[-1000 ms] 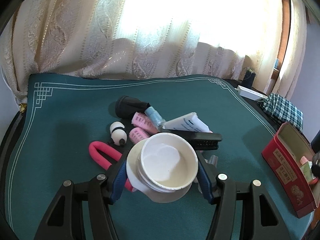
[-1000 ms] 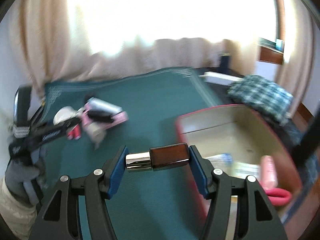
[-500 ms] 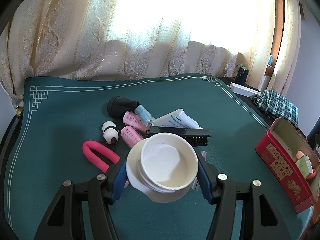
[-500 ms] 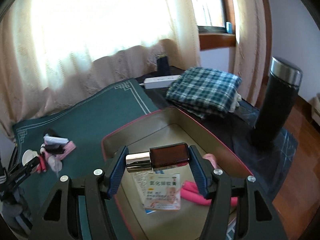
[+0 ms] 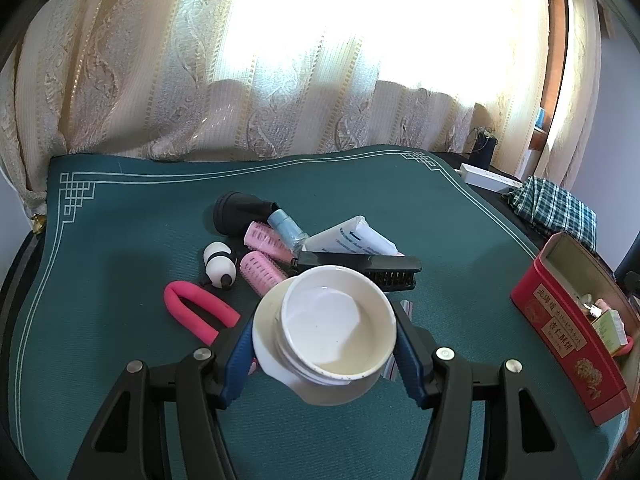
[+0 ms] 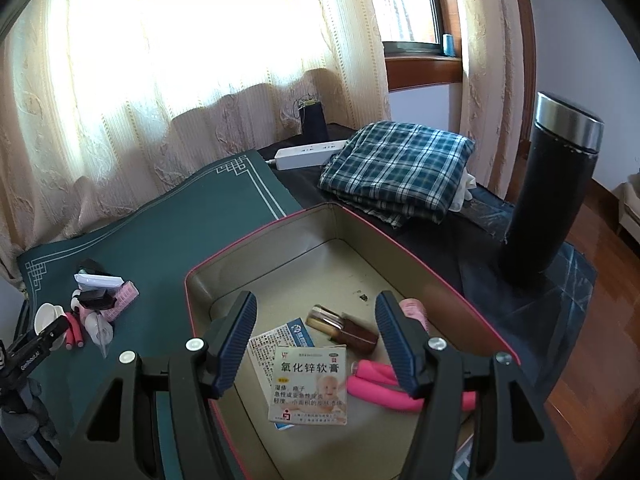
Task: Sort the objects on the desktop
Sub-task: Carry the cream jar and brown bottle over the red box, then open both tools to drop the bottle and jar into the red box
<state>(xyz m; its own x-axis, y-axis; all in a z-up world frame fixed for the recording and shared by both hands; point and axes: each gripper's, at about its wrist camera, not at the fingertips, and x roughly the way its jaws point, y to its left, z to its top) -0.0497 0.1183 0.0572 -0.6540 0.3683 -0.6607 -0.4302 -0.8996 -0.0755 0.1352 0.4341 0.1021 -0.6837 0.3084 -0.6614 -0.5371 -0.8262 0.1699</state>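
The jar (image 5: 334, 336) sat pinched in the left gripper (image 5: 325, 340) above the mat (image 5: 120, 360), well apart from the tin (image 6: 280, 264). The right gripper (image 6: 316, 340) hung wide and empty over the tin, the brown bottle (image 6: 344, 330) lying below. Held by its round sides, the jar could slip or tip on the way across.

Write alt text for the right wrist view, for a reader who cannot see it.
The right gripper, jaws open and empty, hovers over an open red tin holding a small brown bottle, an ointment box and a pink U-shaped item. Left, more clutter lies on a green mat; behind are folded plaid cloth and a black flask.
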